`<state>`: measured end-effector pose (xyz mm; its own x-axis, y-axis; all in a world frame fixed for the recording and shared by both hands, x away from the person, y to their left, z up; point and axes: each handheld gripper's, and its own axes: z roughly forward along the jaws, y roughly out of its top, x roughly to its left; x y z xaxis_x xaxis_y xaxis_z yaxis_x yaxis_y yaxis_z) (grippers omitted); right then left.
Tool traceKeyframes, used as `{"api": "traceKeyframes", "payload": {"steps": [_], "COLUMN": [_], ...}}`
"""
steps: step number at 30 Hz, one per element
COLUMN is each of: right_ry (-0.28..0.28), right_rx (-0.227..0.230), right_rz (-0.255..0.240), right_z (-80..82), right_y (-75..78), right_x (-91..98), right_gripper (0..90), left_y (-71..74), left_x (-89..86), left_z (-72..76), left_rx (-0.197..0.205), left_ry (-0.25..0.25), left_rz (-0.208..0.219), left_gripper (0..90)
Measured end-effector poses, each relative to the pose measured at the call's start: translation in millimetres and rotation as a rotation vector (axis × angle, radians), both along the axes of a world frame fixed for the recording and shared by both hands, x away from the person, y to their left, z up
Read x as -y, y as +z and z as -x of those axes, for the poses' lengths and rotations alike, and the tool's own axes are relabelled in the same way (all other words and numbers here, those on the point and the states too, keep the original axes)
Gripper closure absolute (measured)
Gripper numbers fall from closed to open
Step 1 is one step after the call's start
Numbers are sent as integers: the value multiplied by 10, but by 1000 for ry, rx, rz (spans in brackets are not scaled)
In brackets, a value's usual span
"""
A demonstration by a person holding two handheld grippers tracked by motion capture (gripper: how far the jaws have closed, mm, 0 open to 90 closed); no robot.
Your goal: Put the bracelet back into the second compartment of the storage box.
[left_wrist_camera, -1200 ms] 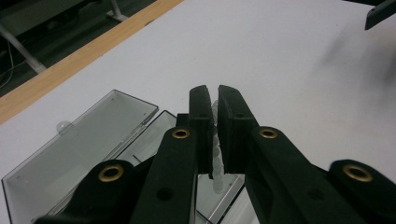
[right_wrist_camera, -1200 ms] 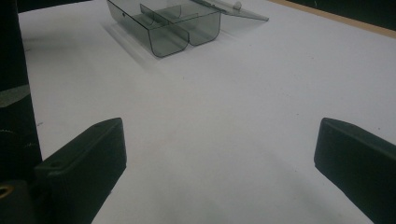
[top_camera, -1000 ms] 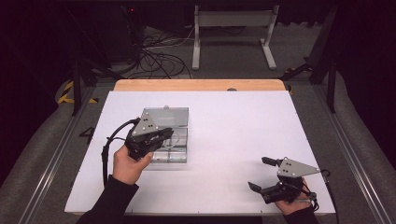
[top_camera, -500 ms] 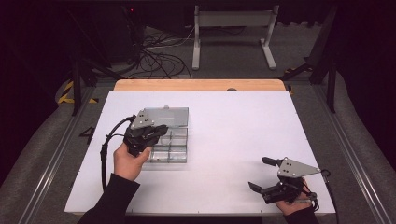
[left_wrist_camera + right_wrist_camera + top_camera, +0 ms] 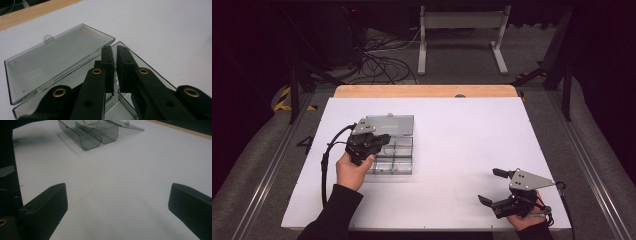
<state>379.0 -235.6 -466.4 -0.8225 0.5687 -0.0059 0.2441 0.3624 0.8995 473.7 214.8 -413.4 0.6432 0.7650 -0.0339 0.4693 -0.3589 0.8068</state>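
Clear box [image 5: 393, 150] left of table centre, lid [image 5: 55, 60] flung back flat. Left gripper [image 5: 115, 68] dipping into a compartment, jaws near together, possibly pinching something small; cannot tell. Right gripper [image 5: 492, 186] idle, jaws spread. Next: probably setting down, then opening.

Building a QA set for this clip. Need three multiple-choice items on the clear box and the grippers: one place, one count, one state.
1. Where is the clear box?
A. table's left half
B. right edge
C. on the floor

2. How many grippers rest low at the table's near right?
A. none
B. one
C. two

3. The box lid is:
A. shut
B. open, laid back
C. missing

Key: 1 A, the high view shows it left of centre on the table. 2 B, the right gripper alone is there. 3 B, the left gripper is above the open tray.
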Motion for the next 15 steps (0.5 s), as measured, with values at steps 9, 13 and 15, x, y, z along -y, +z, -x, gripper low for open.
{"api": "traceKeyframes", "payload": {"steps": [9,13,15], "right_ry": [0,1,1], "right_rx": [1,-1,-1], "right_rz": [2,1,1], "right_z": [0,0,0], "right_y": [0,-1,-1], "right_x": [3,0,0], "right_gripper": [29,29,29], "left_y": [-84,-109,-121], "left_x": [-49,-70,-81], "left_z": [-52,-74,-87], "left_rx": [-24,-28,-26], "left_ry": [21,25,29], "left_rz": [5,4,-3], "left_gripper": [845,844,844]}}
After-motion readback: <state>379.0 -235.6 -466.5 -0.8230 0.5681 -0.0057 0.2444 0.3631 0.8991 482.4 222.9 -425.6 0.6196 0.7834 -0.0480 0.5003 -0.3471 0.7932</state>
